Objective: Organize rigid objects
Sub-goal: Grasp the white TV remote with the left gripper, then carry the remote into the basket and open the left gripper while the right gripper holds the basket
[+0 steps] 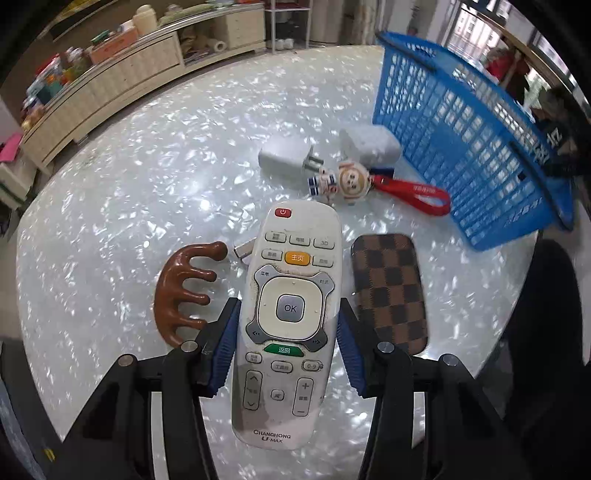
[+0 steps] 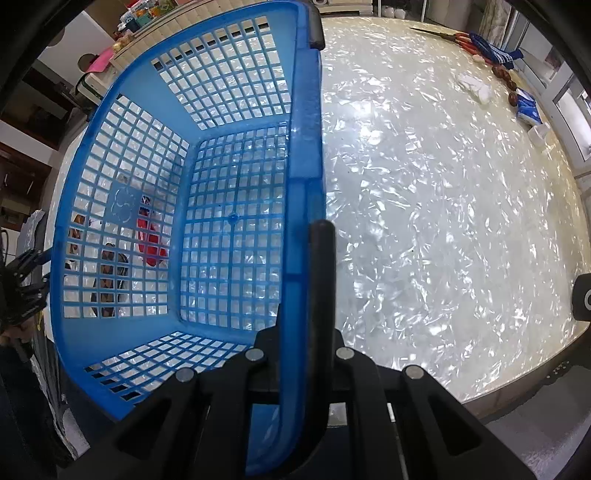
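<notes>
Remote control (image 1: 286, 325), white with grey and coloured buttons, sits lengthwise between the blue pads (image 1: 225, 350) of the left gripper (image 1: 284, 350), which press against both of its long sides at about mid-length; the jaws stand partly open, as wide as the remote. Its red power button points away from the camera, and its lower end with the brand lettering hangs nearest the lens, above the shiny white marbled table (image 1: 129, 221).

Left of the remote on the table lies a brown wooden comb-shaped massager (image 1: 183, 291), with a small metal piece (image 1: 244, 251) showing just past the remote's edge. Right of it lies a brown checkered case (image 1: 393, 291). Farther off are a white plug adapter (image 1: 286, 158), a little figure keychain (image 1: 343, 181) with a red strap (image 1: 417, 195), and a pale wrapped block (image 1: 369, 146), all near the blue plastic basket (image 1: 461, 140), which stands tilted at the right.

In the right wrist view, the right gripper (image 2: 308, 332) is clamped tight on the rim of the basket (image 2: 306, 147), at its black handle (image 2: 321, 258). The basket's latticed inside holds nothing; the red strap (image 2: 151, 240) and the checkered case show through its far wall. Scissors (image 2: 447, 36) and small items lie at the far edge of the table (image 2: 443, 221).
</notes>
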